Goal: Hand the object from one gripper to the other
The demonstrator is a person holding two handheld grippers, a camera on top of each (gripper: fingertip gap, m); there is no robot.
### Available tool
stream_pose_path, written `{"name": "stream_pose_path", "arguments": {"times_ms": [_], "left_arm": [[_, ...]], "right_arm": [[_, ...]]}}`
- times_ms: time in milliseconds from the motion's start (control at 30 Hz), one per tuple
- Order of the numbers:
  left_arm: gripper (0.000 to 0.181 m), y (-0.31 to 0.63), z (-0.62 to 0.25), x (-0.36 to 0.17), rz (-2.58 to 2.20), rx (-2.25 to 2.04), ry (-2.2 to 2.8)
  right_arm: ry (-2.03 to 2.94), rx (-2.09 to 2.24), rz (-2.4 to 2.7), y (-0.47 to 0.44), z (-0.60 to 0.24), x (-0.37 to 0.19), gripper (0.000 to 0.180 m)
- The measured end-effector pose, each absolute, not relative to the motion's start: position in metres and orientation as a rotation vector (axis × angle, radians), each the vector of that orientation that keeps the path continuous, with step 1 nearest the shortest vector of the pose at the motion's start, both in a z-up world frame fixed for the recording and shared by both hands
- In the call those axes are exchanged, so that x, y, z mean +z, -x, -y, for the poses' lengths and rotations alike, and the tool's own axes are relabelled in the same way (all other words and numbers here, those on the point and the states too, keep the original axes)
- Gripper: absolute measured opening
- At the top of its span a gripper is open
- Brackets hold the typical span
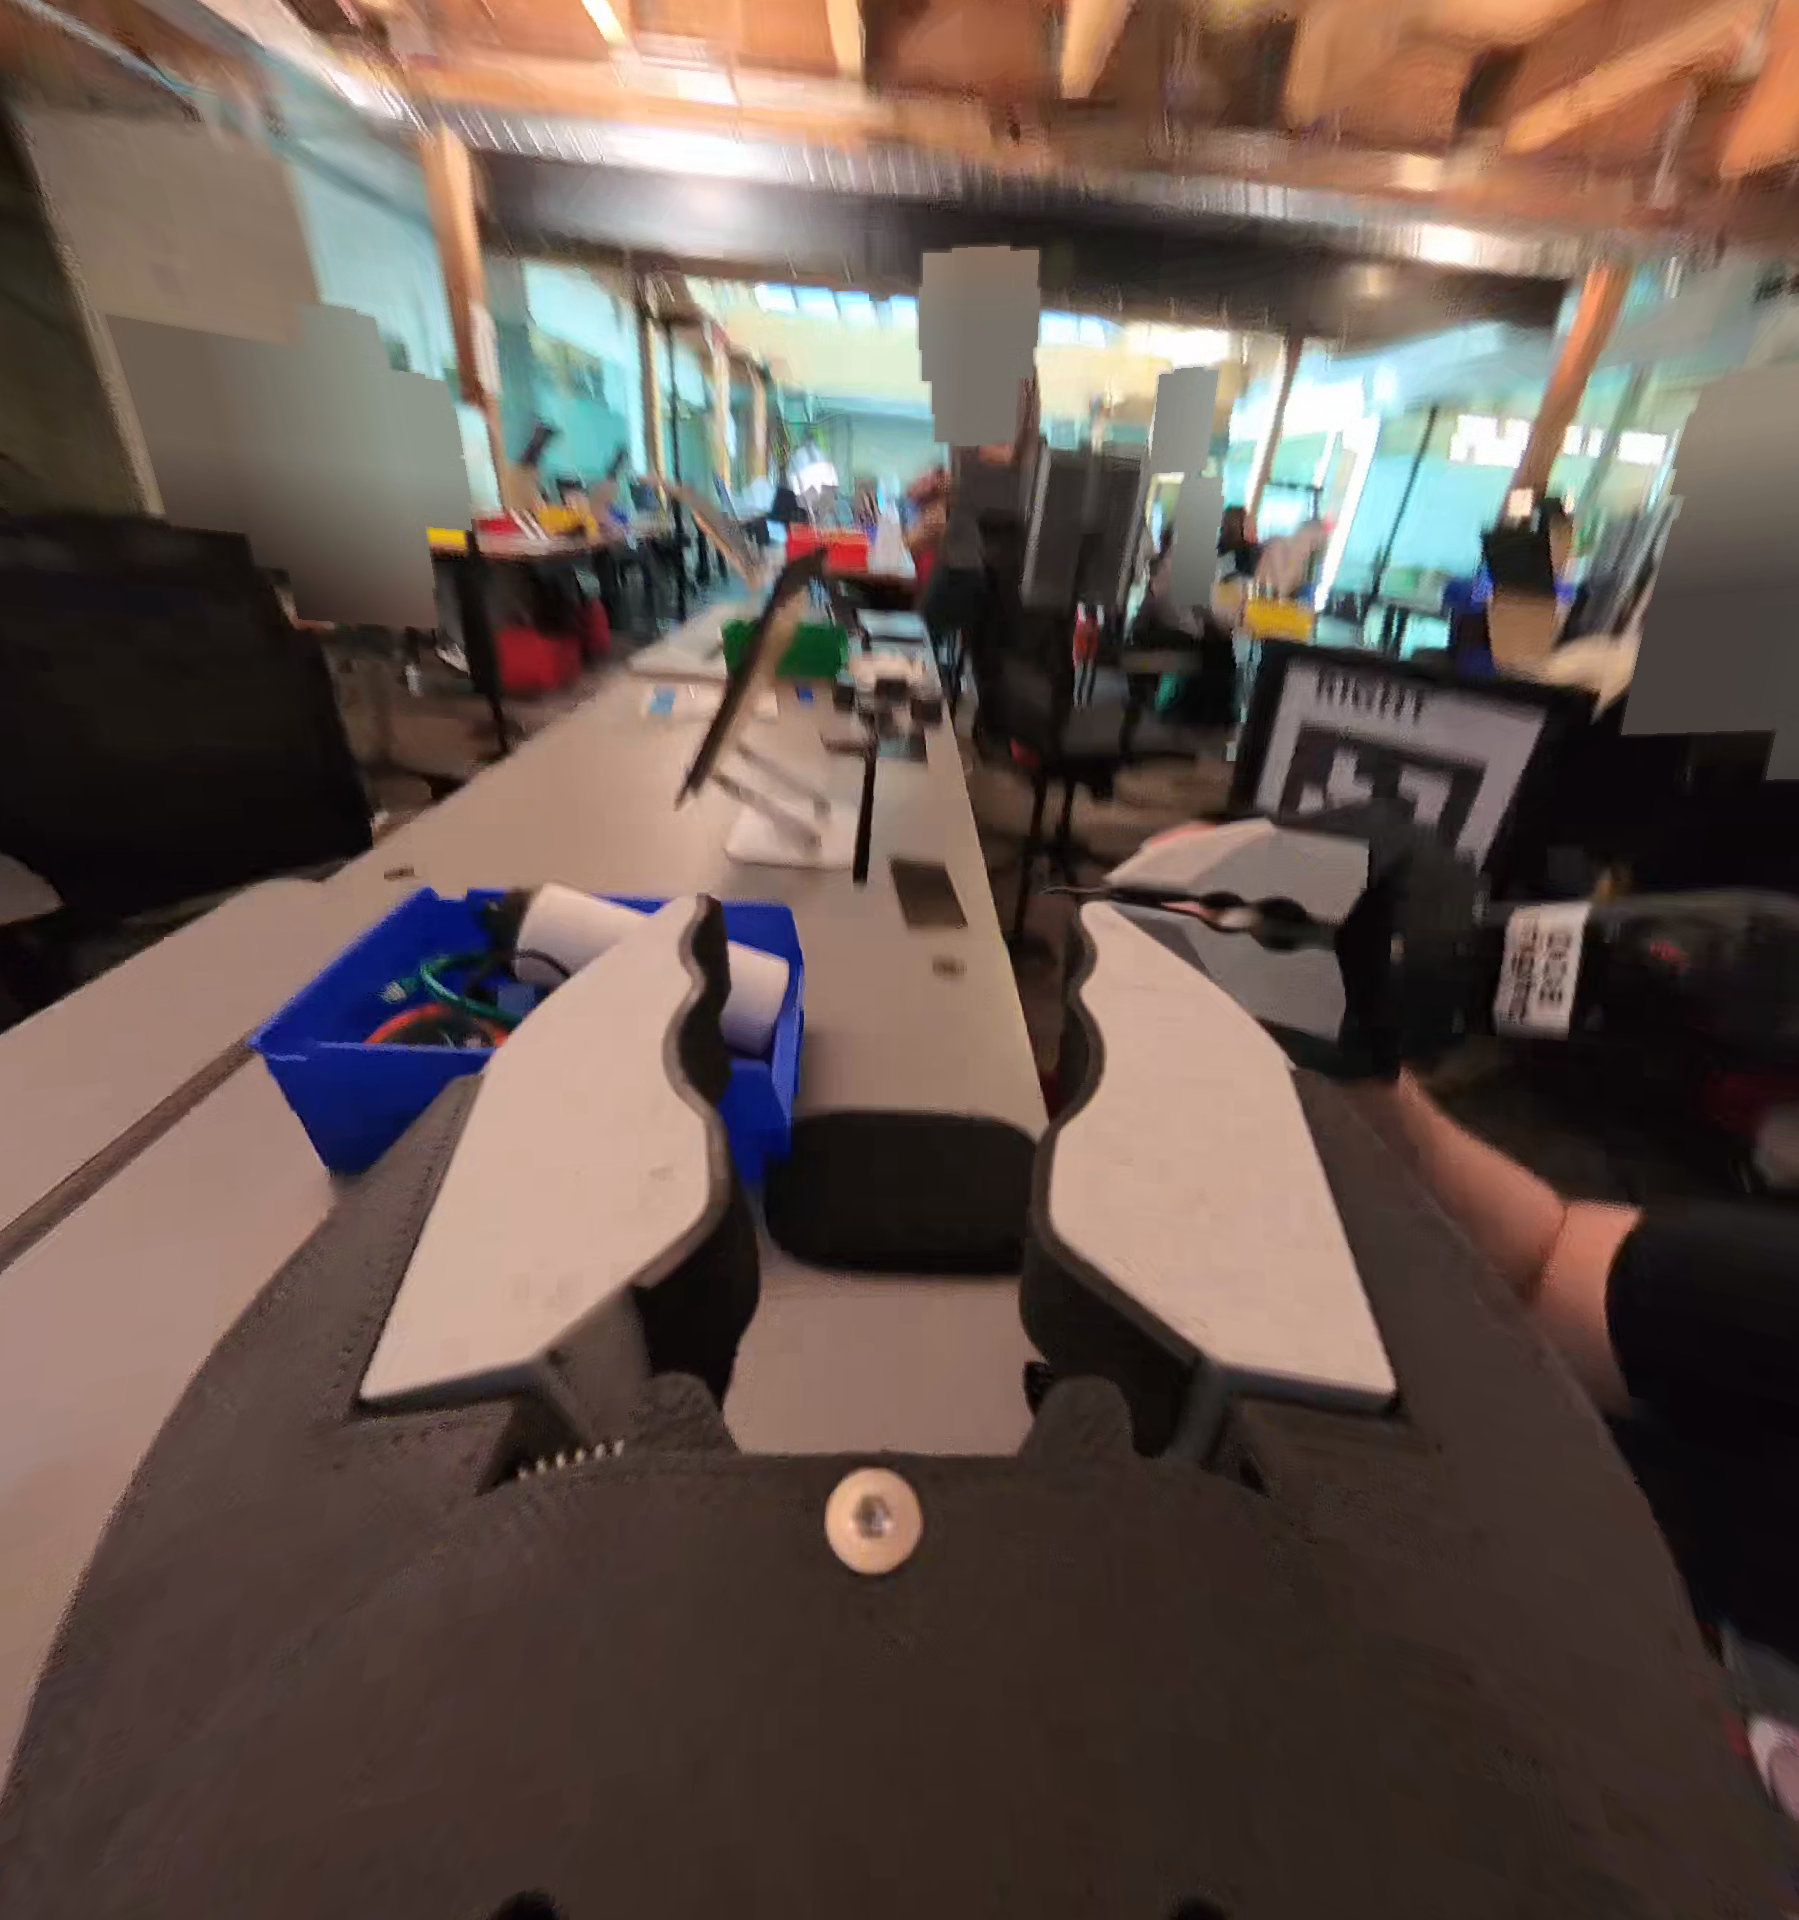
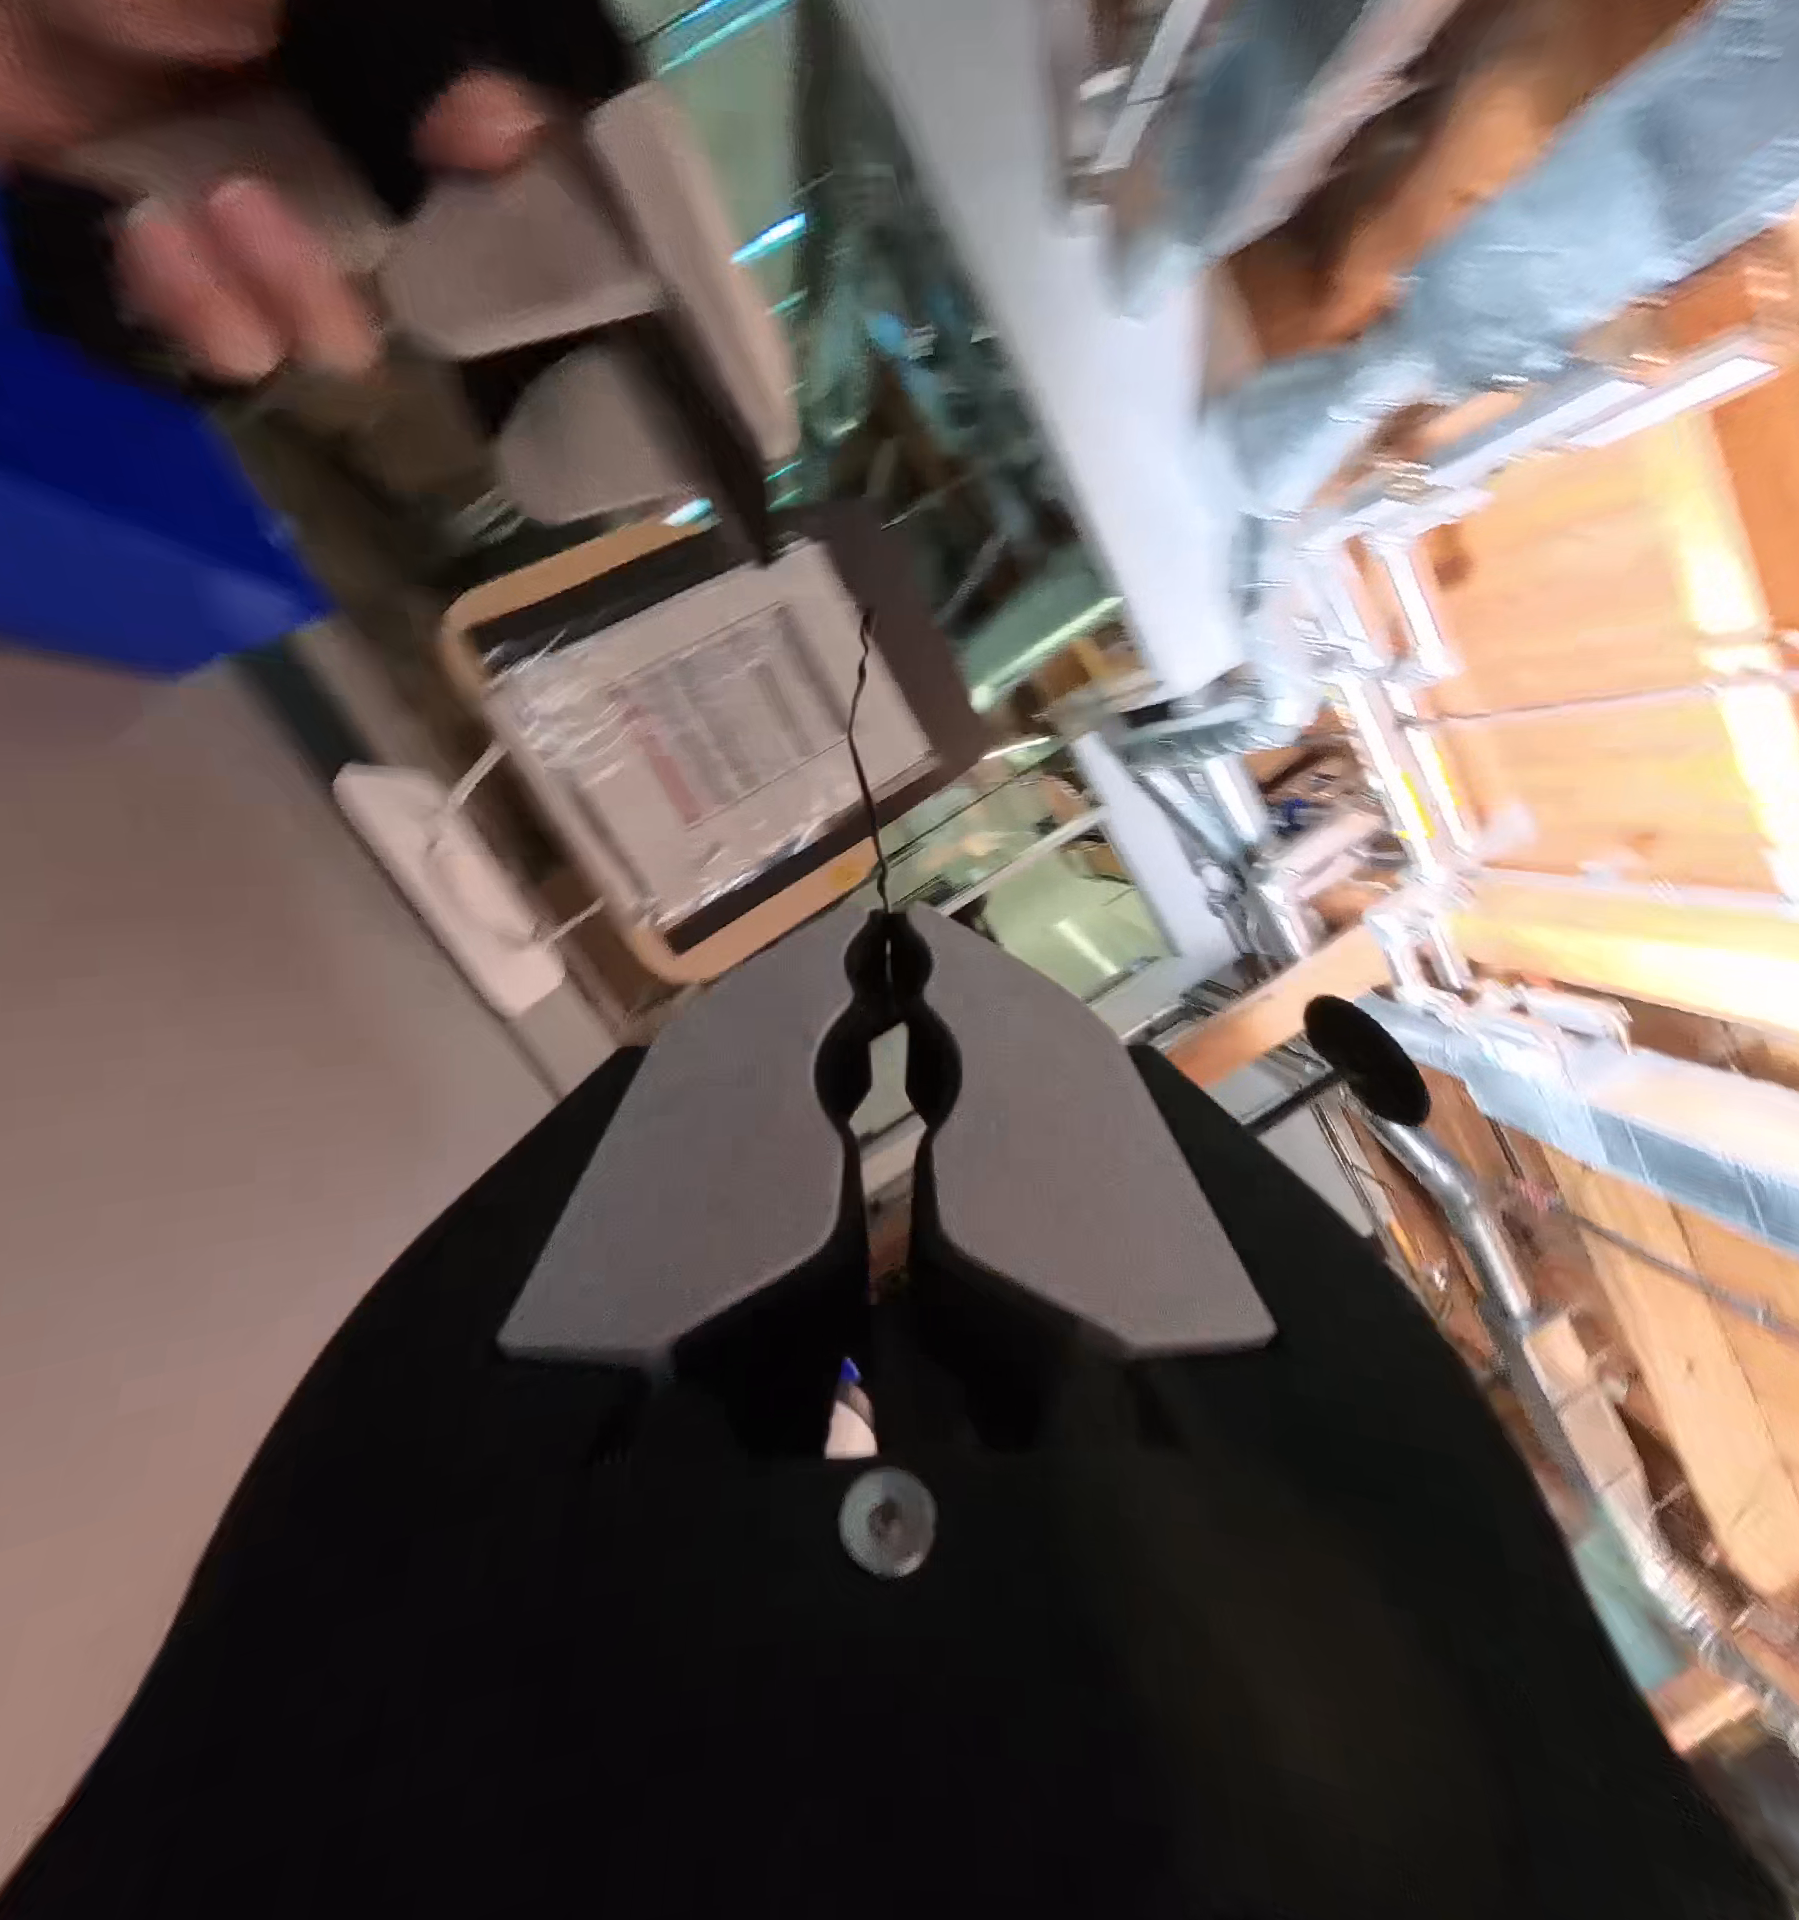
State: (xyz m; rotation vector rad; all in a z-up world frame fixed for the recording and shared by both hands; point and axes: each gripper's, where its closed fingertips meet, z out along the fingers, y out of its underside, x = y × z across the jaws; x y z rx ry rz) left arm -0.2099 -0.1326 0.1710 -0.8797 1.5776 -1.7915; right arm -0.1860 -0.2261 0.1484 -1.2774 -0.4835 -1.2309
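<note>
My right gripper is shut on a thin, wavy black wire that sticks out past its tips. In the left wrist view the right gripper comes in from the right, lying sideways, with the wire in its jaws, just right of my left gripper's right finger. My left gripper is open and empty, held above the grey table. In the right wrist view a hand holds the left gripper at the upper left, and one of its grey fingers shows there, blurred.
A blue bin with cables and a white roll stands on the table just behind the left finger; it also shows in the right wrist view. A dark rounded pad lies at the table edge. A monitor stands at the right.
</note>
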Motion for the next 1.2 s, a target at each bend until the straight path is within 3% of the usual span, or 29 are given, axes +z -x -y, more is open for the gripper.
{"name": "stream_pose_path", "arguments": {"times_ms": [133,300,400,667,800,867,1000,1200], "left_arm": [[0.057,0.216,0.154,0.172,-1.627,-2.007,0.779],[0.036,0.224,0.194,0.171,-1.643,-2.293,0.641],[0.026,0.226,0.2,0.17,-1.644,-2.316,0.617],[0.027,0.227,0.211,0.166,-1.646,-2.282,0.579],[0.017,0.227,0.209,0.167,-1.621,-2.291,0.564],[0.001,0.232,0.212,0.167,-1.653,-2.301,0.511],[0.0,0.219,0.197,0.16,-1.681,-2.093,0.61],[0.0,0.184,0.146,0.125,-1.78,-1.352,0.745]], "right_arm": [[1.134,-1.034,0.266,0.196,0.228,0.161,0.001],[1.077,-0.958,0.185,0.208,0.218,0.163,0.001],[1.052,-0.978,0.212,0.22,0.214,0.167,0.001],[1.043,-0.979,0.262,0.229,0.205,0.165,0.001],[1.041,-0.969,0.295,0.233,0.2,0.163,0.001],[1.047,-0.985,0.288,0.23,0.199,0.162,0.001],[1.039,-0.968,0.32,0.23,0.2,0.159,0.019],[1.191,-0.973,0.444,0.23,0.191,0.15,0.019]]}}
